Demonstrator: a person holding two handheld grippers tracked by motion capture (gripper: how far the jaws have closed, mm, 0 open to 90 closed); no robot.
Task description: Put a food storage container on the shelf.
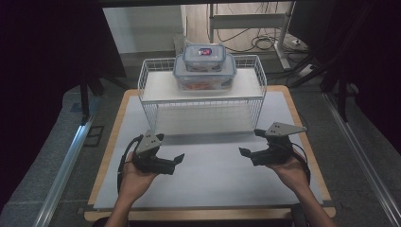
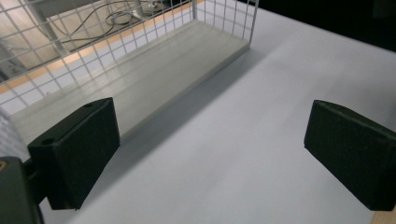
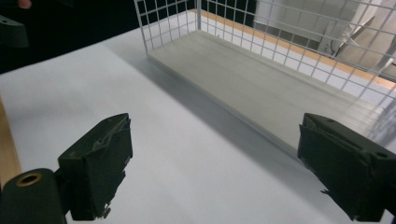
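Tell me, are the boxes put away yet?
Looks done: the small box sits stacked on the big box atop the wire shelf. In hand: nothing; the left gripper and right gripper are open, low over the white mat. Left: seemingly nothing.

The bench (image 1: 302, 189) carries a pale grey-white mat edged all round by light, wood-coloured board. On it stands a white wire rack (image 1: 144, 78), its sides a grid of small squares, with two off-white shelf boards that look faintly streaked in the gripper views. On the upper board sit two clear containers with blue-grey rims: the large container (image 1: 204, 75) shows orange-red contents, and the small container (image 1: 204, 56) on top bears a red-and-blue label (too small to read). The left tool (image 1: 171, 163) and right tool (image 1: 250, 142) are matt black, each topped by a grey plate
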